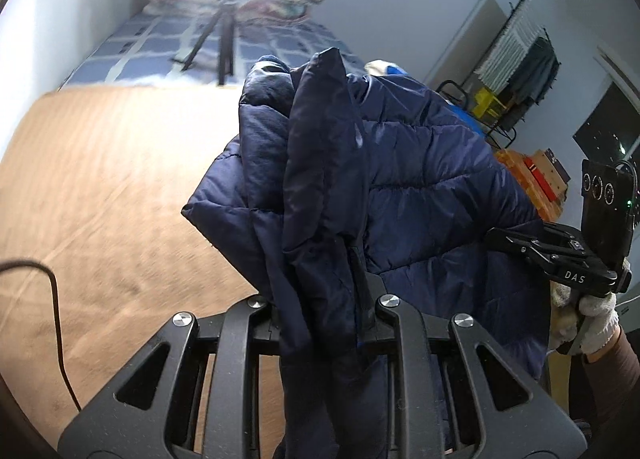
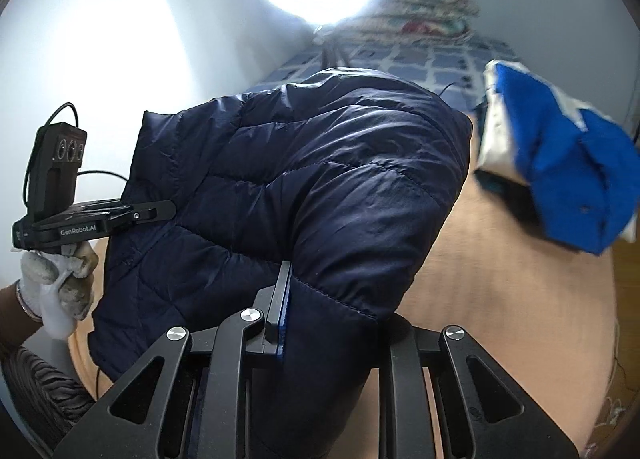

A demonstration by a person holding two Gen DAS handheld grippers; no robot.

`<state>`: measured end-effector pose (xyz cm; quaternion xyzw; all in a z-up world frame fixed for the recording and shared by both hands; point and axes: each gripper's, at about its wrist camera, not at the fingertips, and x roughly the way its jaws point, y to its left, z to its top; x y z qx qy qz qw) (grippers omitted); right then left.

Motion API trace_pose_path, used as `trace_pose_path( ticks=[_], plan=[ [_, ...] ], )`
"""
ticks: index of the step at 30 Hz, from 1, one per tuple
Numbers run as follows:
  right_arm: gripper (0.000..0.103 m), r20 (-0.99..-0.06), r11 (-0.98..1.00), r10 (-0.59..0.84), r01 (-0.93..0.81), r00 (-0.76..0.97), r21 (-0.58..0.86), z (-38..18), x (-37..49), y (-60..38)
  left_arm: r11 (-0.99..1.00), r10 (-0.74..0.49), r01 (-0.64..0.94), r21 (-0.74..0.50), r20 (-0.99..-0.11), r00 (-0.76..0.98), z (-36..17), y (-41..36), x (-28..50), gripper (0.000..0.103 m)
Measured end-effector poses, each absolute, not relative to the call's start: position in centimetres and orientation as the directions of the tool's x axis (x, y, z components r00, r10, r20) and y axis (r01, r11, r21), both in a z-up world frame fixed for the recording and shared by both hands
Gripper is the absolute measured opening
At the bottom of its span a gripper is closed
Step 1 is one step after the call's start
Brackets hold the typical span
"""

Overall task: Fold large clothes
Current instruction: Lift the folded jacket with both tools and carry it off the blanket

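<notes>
Left gripper (image 1: pixel 324 323): jaws closed on a bunched edge of the navy quilted jacket (image 1: pixel 400 179), fabric seen pinched between them. Right gripper (image 2: pixel 320 323): jaws likewise clamped on a hem edge of the same jacket (image 2: pixel 304 179); only the left finger (image 2: pixel 282 291) is exposed, the other is covered by cloth.

Jacket is held off the tan cover (image 1: pixel 100 199), draped forward and away from both sets of jaws, its bulk hanging between the two grippers. Long axis is judged to run from one gripper across to the other. Each gripper is visible in the other's view, held in a gloved hand (image 2: pixel 56 279); neither is clearly nearer the cover.

Farther off: a blue and white garment (image 2: pixel 560 163) lies on the right, apart from the jacket. Checked bedding (image 1: pixel 160 47) and a tripod (image 1: pixel 216 47) are noted at the far end.
</notes>
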<state>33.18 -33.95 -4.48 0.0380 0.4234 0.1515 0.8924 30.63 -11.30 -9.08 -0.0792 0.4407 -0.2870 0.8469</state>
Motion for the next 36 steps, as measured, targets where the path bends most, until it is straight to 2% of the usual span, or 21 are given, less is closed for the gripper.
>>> trace_pose_path(
  ticks=[19, 26, 36],
  plan=[
    [0.017, -0.686, 0.991, 0.134, -0.087, 0.715, 0.104, -0.2, 30.3, -44.0, 0.761, -0.610, 0.561, -0.325, -0.651, 0.451, -6.4, -25.5, 32.7, 0.019],
    [0.017, -0.653, 0.995, 0.082, -0.030, 0.753, 0.090, 0.7, 29.4, -46.0, 0.743, -0.619, 0.611, -0.273, -0.626, 0.474, -5.6, -29.3, 33.5, 0.019],
    [0.016, -0.630, 0.997, 0.023, 0.026, 0.776, 0.068, 1.4, 29.5, -47.7, 0.722, -0.638, 0.642, -0.258, -0.606, 0.475, -5.0, -32.6, 35.6, 0.018]
  ],
)
